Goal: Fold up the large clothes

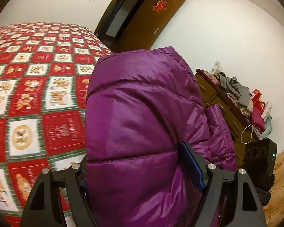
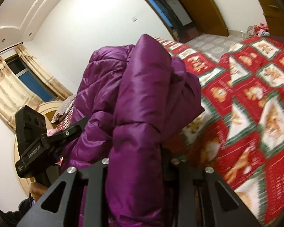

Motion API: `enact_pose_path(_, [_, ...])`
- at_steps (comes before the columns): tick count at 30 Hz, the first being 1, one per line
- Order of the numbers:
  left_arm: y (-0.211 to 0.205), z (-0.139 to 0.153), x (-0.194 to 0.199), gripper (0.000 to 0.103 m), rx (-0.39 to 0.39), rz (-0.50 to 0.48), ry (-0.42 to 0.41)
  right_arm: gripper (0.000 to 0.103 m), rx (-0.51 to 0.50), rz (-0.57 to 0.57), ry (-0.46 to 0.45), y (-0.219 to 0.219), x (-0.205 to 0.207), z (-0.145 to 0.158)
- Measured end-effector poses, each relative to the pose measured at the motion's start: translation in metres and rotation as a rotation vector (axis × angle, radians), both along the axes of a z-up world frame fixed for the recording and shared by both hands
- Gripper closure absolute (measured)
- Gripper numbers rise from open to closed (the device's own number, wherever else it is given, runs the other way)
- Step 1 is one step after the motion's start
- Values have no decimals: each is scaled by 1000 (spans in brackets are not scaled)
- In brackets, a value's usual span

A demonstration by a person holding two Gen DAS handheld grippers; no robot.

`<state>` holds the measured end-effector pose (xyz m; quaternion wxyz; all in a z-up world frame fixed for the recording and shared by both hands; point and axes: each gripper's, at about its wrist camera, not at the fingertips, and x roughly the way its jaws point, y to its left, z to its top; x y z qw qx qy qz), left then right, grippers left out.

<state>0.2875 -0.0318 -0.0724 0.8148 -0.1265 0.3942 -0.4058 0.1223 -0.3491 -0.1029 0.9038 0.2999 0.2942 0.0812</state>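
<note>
Left wrist view: one shiny purple quilted puffer jacket (image 1: pixel 142 117) bulges, bunched thick, between the widely spread fingers of the left gripper (image 1: pixel 142 172), blue pad (image 1: pixel 192 166) pressed into it, lifted above one red, white and green checked bedspread (image 1: pixel 28 94), with one brown wooden door (image 1: pixel 151 22) and one clothes-heaped wooden dresser (image 1: pixel 217 102) behind. Right wrist view: the same jacket (image 2: pixel 142 104) is clamped in a narrower fold by the right gripper (image 2: pixel 136 162), held over the bedspread (image 2: pixel 255 104), the left gripper (image 2: pixel 53 132) alongside. Likely light, soft, springy and slippery, so grab thick quilted seams or hem, not one loose layer.
</note>
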Motion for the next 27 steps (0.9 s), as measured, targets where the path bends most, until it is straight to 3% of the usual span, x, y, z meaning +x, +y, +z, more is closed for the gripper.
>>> enact_pose_path(6, [-31, -2, 6, 24, -23, -34, 27, 74, -39, -67, -20, -29, -5, 15])
enact_pose_path(12, [-55, -17, 23, 24, 4, -24, 83, 74, -52, -98, 5, -59, 11, 5])
enact_pose_path(19, [-70, -58, 45, 24, 98, 37, 201, 74, -85, -98, 77, -94, 36, -22])
enact_pose_path(27, [-71, -61, 54, 24, 185, 86, 192, 73, 7, -124, 97, -115, 51, -52])
